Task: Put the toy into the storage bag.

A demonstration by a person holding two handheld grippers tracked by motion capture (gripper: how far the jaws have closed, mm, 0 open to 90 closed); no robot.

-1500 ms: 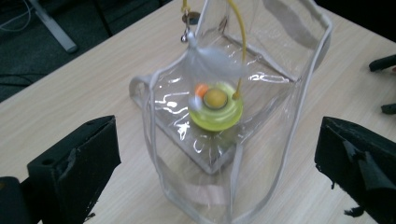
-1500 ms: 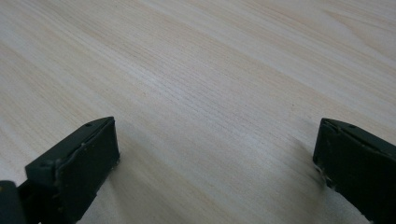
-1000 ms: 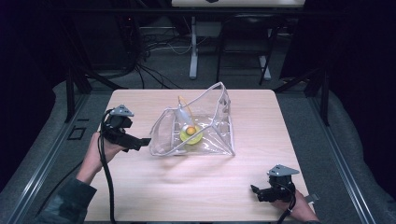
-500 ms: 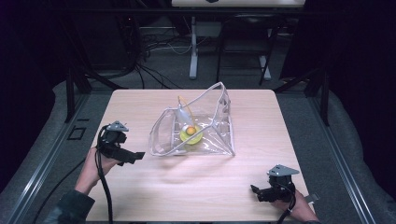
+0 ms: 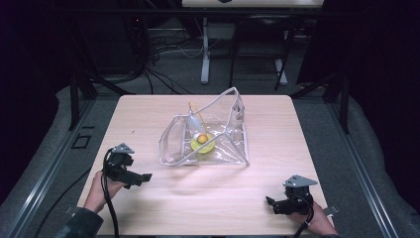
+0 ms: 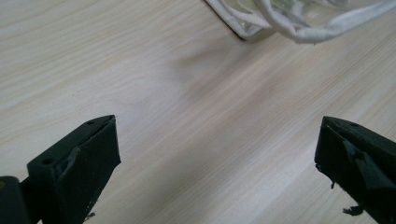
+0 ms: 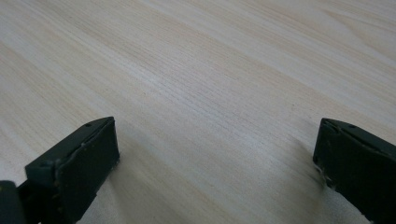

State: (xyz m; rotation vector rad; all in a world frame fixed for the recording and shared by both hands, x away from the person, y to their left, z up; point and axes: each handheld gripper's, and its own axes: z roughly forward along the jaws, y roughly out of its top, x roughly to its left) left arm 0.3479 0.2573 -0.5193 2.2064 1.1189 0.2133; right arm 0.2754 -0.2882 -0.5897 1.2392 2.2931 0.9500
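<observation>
A: Pale wood, that table (image 5: 148, 119), and it takes up most of the high view, with grey floor round it and a tangle of dark cables beyond its far edge

B: And on it?

A: A clear plastic pouch (image 5: 233, 144) with white piping, lying about the middle, its mouth gaping toward the left. Inside sits a yellow dish (image 5: 203, 145) with a small orange ball (image 5: 201, 138) on it, and a clear bottle-like thing with a yellow straw leans just behind; I cannot tell exactly what that is

B: The grippers?

A: The left gripper (image 5: 141, 177) sits over the table's near left part, in the person's hand, pointing right toward the pouch but well apart from it. Its own view has the jaws spread wide with bare wood between, and the pouch's white edge at the top (image 6: 299, 28). The right gripper (image 5: 270, 202) is near the front right corner, far from the pouch, jaws likewise wide apart over bare wood, holding nothing
</observation>
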